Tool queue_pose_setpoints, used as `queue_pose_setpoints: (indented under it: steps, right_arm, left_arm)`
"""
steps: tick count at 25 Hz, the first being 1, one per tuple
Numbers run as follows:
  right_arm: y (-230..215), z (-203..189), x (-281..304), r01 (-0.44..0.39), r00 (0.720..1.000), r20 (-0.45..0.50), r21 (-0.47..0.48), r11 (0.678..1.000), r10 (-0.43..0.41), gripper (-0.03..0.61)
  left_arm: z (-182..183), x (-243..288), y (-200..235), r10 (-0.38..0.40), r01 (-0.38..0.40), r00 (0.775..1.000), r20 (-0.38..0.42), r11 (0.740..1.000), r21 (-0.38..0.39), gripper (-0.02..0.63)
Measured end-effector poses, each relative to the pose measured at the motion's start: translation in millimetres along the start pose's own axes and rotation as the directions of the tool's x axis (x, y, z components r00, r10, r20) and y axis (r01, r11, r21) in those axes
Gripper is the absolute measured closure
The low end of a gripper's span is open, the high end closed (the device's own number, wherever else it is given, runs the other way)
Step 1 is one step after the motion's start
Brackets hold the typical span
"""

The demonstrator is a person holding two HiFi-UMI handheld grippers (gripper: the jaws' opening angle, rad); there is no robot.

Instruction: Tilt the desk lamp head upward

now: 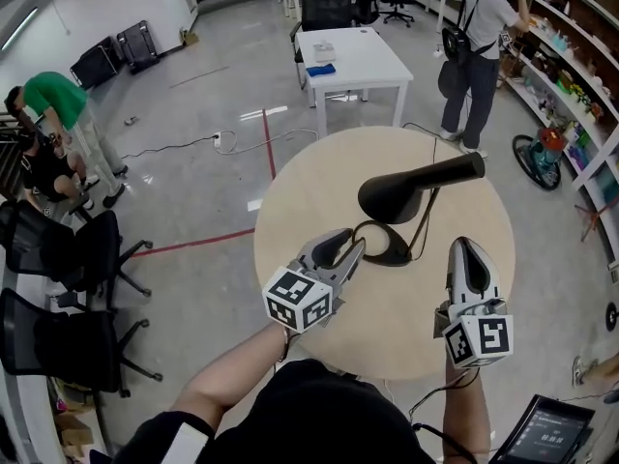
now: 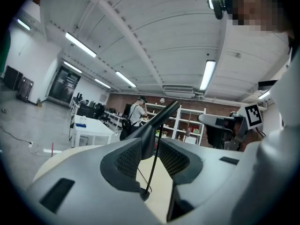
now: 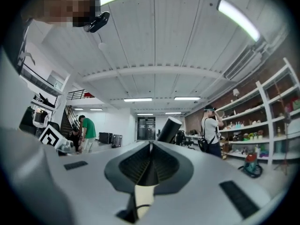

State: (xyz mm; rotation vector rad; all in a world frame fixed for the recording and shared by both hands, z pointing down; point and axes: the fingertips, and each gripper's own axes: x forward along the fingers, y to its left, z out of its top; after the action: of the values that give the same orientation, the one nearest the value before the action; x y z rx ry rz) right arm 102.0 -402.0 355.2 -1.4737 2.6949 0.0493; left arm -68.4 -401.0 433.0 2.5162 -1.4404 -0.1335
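Logging position first: desk lamp (image 1: 406, 189) upright on round pale wooden table (image 1: 309, 191), right of the tabletop's middle. Black throughout; cone-shaped head (image 1: 390, 199) with a long barrel (image 1: 447, 170), thin stem (image 1: 423, 222), ring base (image 1: 389, 252) flat on the wood. Over the table's near half, left gripper (image 1: 351, 246), tips just beside the ring base; contact not resolvable from above. Jaws at a narrow slit, nothing pinched; lamp stem visible through the slit, farther off. From left gripper view: barrel slanting up to the right, stem dropping to the base ahead. To the right of the lamp and apart from it, right gripper (image 1: 467, 247), pointing away from the body. Jaws pressed fully together, empty; barrel end of the lamp head poking up above them in right gripper view. Marker cubes (image 1: 298, 300) at the rear of both grippers, bare forearms (image 1: 232, 375) behind. Surroundings: grey glossy floor (image 1: 193, 187) with a red tape line (image 1: 193, 243); white rectangular table (image 1: 363, 61) beyond the round one; person with a dark bag (image 1: 481, 37) at the shelves (image 1: 571, 75), upper right; person in a green shirt (image 1: 58, 100) bending at far left; black office chairs (image 1: 82, 249) at lower left; tablet screen (image 1: 546, 433) at the bottom right corner. White cable (image 1: 184, 145) trailing over the floor left of the white table.
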Motion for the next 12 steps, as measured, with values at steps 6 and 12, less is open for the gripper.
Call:
queue_pose_setpoints:
  steps: [6,12]
  right_arm:
    - [-35,38,32,0.076,0.993,0.094,-0.034,0.997,-0.072,0.506]
    - [-40,63,62,0.076,0.993,0.093,-0.076,0.994,-0.069,0.407]
  left_arm:
    - [-24,31,42,0.043,-0.051,0.997,-0.063,0.989,-0.141,0.432]
    - [-48,58,72,-0.025,-0.013,0.995,-0.1,0.932,-0.363,0.375]
